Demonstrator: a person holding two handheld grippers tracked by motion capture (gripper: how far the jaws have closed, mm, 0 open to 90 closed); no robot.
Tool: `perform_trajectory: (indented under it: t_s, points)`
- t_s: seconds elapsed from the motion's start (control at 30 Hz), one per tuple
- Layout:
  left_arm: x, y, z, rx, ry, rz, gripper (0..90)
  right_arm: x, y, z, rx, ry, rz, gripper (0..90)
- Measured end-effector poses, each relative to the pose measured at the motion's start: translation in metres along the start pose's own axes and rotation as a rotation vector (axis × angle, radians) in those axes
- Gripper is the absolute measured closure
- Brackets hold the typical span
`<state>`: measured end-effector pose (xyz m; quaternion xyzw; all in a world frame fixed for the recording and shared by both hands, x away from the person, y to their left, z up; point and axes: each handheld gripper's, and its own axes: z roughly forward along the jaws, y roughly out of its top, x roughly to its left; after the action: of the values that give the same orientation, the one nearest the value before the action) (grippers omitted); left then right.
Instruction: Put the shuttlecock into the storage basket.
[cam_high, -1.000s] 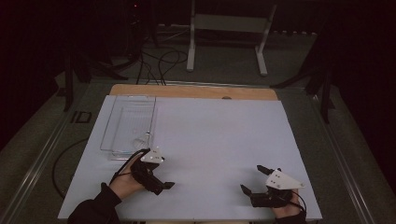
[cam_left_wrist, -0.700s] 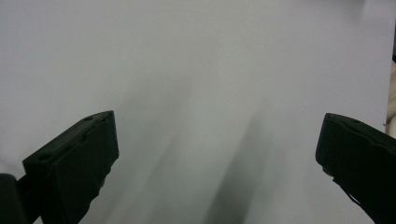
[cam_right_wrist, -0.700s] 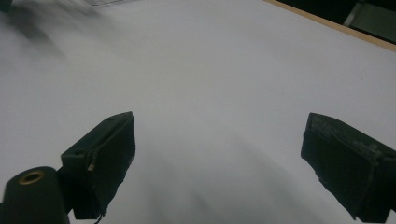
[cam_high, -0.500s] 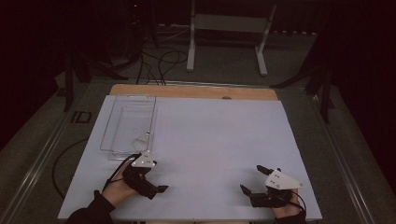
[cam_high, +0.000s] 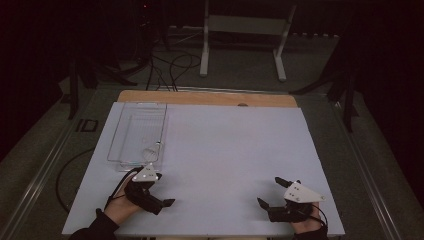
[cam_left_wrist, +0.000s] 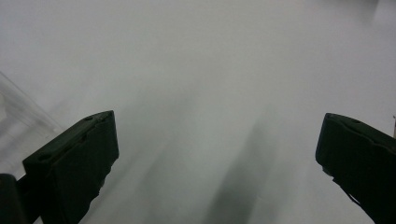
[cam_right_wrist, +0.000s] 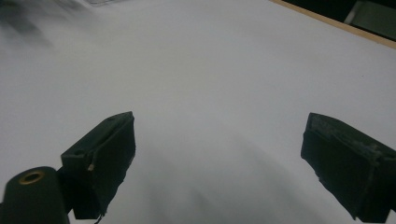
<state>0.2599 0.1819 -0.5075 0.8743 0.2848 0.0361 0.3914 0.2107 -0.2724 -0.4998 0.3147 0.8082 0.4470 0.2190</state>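
**Both grippers idling at the near edge, clear tray waiting untouched**

The left gripper (cam_high: 159, 200) is resting low on the white desk (cam_high: 230, 150), just in front of the clear tray (cam_high: 137, 132), which is lying flat at the far-left part of the sheet, probably so a short forward reach will meet its near rim. Its fingers (cam_left_wrist: 70, 172) are standing wide apart with nothing between them. The right gripper (cam_high: 272, 195) is sitting well apart at the near right, fingers (cam_right_wrist: 100, 156) likewise spread and gripping nothing, seemingly parked out of the way.
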Motion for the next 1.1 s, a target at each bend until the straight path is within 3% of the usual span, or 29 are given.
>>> perform_trajectory:
  t_s: [0.23, 0.37, 0.63, 1.1]
  points:
    - [-0.002, -0.004, -0.001, -0.017, 0.021, -0.005, 0.1, -0.001, -0.001, 0.0, 0.001, 0.001, 0.006, 9.9]
    - [-0.004, -0.004, 0.0, -0.04, 0.057, -0.02, 0.1, -0.001, -0.001, 0.0, 0.001, 0.009, 0.005, 9.9]
    - [-0.006, -0.008, 0.008, -0.032, 0.044, -0.049, 0.1, 0.001, 0.0, 0.001, 0.007, 0.012, 0.002, 9.9]
    - [-0.005, -0.009, 0.008, -0.046, 0.069, -0.044, 0.1, 0.0, -0.001, 0.001, 0.012, 0.011, -0.003, 9.9]
